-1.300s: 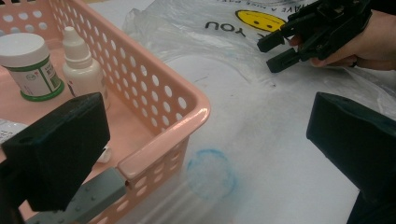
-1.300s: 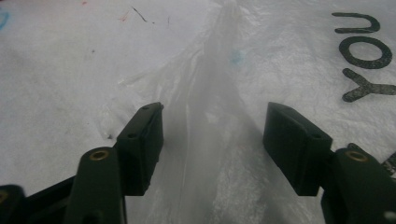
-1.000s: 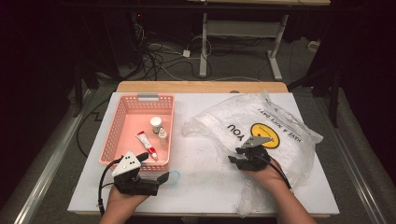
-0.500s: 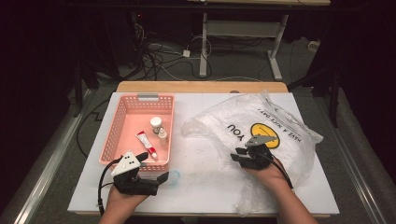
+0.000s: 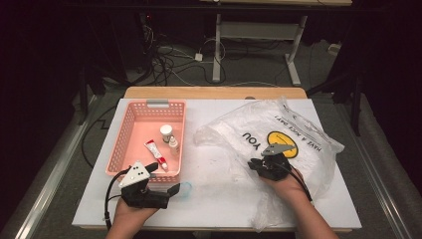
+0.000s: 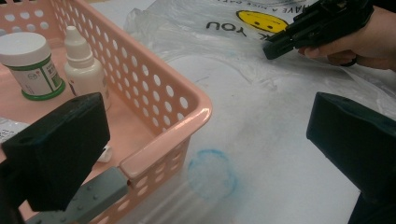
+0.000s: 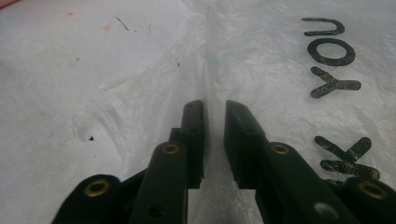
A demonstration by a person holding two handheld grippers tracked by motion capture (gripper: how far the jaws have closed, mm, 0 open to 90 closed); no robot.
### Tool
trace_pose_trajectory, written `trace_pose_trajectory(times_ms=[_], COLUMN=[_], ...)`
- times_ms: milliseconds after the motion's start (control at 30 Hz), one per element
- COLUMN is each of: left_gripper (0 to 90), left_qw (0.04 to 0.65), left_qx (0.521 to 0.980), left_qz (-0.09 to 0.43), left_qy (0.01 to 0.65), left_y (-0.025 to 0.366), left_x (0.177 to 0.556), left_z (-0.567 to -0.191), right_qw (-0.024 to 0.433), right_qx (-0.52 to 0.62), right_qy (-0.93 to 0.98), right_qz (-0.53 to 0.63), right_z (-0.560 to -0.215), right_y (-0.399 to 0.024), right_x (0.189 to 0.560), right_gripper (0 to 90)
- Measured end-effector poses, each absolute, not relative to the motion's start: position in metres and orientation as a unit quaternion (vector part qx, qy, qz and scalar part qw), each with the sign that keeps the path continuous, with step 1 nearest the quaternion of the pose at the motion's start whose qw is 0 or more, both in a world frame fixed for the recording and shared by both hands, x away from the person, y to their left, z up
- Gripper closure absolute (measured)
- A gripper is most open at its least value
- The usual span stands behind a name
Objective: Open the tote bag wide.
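Plastic bag [image 7: 261, 56] | right gripper [image 7: 215, 109] closing, fold between, gap remains | left gripper [image 6: 205, 135] wide, empty

My left gripper [image 5: 171, 191] is a black block with thick, squared matte jaws; a grey three-cornered plate dotted with dark holes sits on top, and a black cable loops out behind. My right gripper [image 5: 255, 164] is black too, under a darker grey plate, with brass-ringed screws along its linkage arms. My forearms are bare, sleeveless.
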State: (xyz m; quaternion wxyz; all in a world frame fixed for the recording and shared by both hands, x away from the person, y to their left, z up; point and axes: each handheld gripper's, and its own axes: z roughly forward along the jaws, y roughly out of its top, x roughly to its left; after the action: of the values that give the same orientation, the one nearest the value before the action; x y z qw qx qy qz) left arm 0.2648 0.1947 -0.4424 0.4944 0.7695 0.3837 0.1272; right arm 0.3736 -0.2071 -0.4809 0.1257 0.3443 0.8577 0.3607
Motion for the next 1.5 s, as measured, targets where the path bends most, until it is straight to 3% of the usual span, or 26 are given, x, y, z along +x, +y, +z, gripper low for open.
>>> trace_pose_trajectory(times_ms=[167, 1500], left_gripper=[0.0, 0.0], left_qw=[0.495, 0.506], left_qx=[0.769, 0.754], left_qz=[0.128, 0.126], left_qy=[0.384, 0.401], left_y=[0.195, 0.203], left_x=[0.265, 0.263], left_z=[-0.442, -0.444], right_qw=[0.139, 0.228], right_qx=[0.345, 0.331], right_qy=[0.855, 0.761], right_qz=[0.360, 0.509], right_z=[-0.481, -0.414], right_y=[-0.207, -0.241], right_x=[0.373, 0.357], right_gripper=[90.0, 90.0])
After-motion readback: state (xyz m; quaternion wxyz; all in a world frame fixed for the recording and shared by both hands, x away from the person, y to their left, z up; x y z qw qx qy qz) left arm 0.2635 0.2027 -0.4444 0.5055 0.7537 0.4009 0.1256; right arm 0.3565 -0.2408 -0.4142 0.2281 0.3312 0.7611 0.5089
